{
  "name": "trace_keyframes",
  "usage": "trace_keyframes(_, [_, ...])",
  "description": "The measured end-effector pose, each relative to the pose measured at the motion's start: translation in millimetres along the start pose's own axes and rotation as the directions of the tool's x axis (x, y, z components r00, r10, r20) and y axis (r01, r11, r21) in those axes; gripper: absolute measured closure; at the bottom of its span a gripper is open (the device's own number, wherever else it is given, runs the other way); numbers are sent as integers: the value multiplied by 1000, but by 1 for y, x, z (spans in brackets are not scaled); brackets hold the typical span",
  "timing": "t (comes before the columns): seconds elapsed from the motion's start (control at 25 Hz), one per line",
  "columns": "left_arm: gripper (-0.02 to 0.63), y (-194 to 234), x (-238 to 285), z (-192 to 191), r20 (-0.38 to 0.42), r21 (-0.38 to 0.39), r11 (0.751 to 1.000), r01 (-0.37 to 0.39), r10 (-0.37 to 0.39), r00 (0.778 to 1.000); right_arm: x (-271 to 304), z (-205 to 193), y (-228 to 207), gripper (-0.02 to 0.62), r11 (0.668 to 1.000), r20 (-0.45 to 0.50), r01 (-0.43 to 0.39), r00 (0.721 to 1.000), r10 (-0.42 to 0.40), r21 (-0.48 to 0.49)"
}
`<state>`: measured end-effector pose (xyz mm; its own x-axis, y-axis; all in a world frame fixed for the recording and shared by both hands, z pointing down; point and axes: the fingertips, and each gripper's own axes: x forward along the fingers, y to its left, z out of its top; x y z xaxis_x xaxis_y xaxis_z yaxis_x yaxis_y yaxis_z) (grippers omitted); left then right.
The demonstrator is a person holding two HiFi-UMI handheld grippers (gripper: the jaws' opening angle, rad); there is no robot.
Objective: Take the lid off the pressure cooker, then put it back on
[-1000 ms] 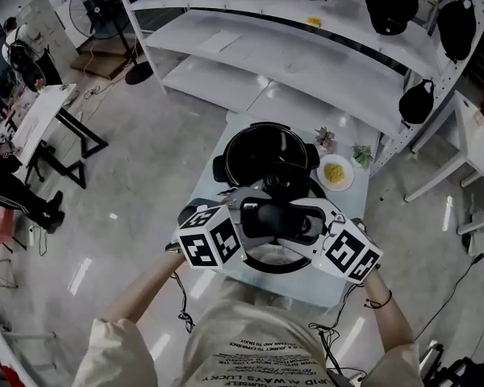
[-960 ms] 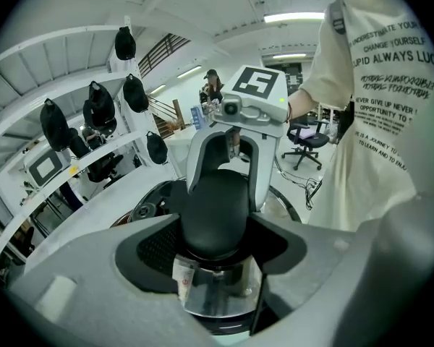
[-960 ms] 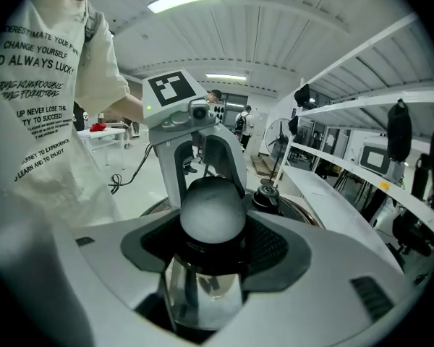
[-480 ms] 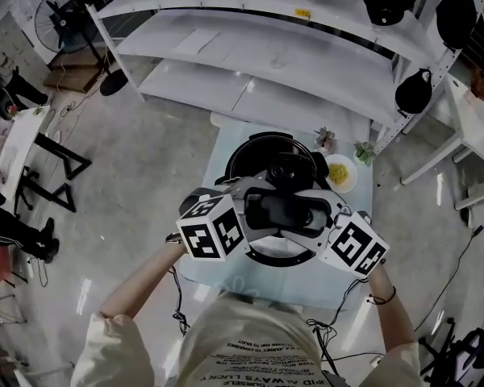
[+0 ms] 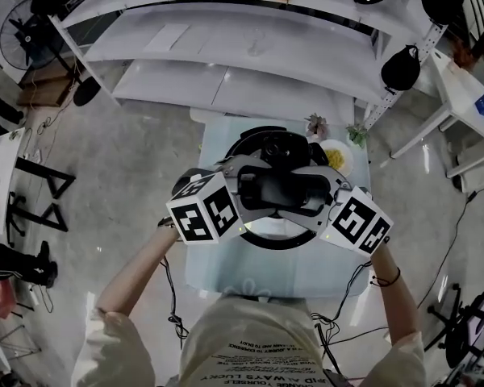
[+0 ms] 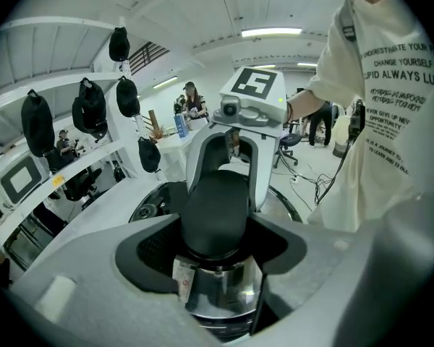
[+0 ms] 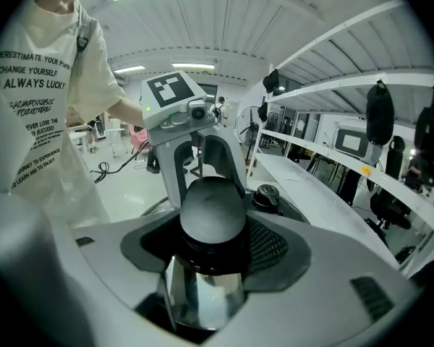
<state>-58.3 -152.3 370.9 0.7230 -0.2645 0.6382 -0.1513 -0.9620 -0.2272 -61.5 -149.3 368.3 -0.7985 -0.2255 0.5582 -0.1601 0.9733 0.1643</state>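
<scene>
Both tools are clamped: left gripper (image 5: 244, 190) and right gripper (image 5: 321, 196) pinch the lid's black handle (image 5: 278, 190) from opposite sides. I see the lid (image 5: 278, 242) held above the table (image 5: 226, 264) — just near of the pressure cooker (image 5: 262, 142).

Left gripper (image 5: 247, 185) and right gripper (image 5: 318, 192) flank the lid's black handle (image 5: 279, 192) from either side — over the pale table (image 5: 226, 266)

Black handle (image 6: 215, 208), silver lid (image 6: 220, 295), black-and-white patterned marker cubes (image 5: 203, 210)
</scene>
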Motion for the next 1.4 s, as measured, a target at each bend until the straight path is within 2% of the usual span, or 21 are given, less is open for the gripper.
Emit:
trace_keyframes(0.48, [313, 32, 6, -6, 3, -10, 1000, 27, -27, 1000, 11, 0, -32, 321, 1000, -5, -5, 1000, 5, 31])
trace_keyframes(1.4, [313, 56, 25, -27, -39, -105, 994, 36, -40, 998, 34, -19, -56, 321, 989, 35, -118, 993, 115, 92])
